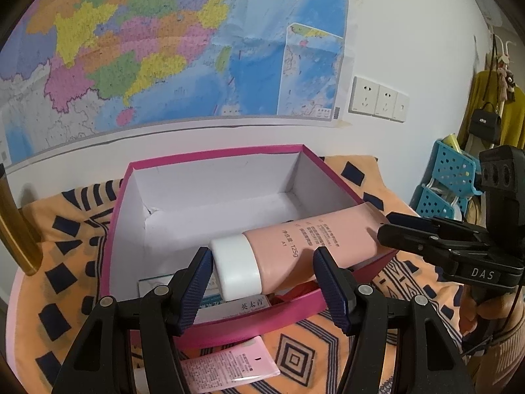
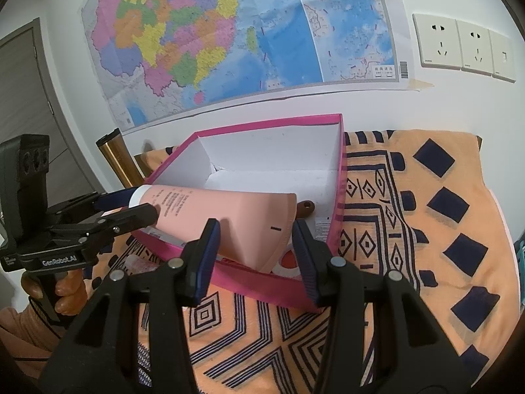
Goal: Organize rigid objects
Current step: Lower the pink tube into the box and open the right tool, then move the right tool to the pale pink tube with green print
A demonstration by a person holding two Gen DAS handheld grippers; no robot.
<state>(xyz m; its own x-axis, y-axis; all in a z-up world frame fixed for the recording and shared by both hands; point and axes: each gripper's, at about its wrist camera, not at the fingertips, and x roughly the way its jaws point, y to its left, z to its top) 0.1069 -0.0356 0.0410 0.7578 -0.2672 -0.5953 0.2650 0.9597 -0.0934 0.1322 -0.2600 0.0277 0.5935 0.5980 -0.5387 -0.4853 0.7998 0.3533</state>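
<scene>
Noted: peach tube [image 1: 305, 249] lying slantwise across magenta box [image 1: 216, 164] rim, white cap [image 1: 236, 267] between spread left gripper [image 1: 262, 285], crimped end between spread right gripper [image 2: 256, 246].

A large peach-pink tube [image 1: 308, 246] with a white cap [image 1: 236, 267] lay tilted across the open magenta box [image 1: 203, 177], its crimped end over the box's rim. A smaller pink tube [image 1: 229, 367] lay flat just outside the box's near wall.
</scene>
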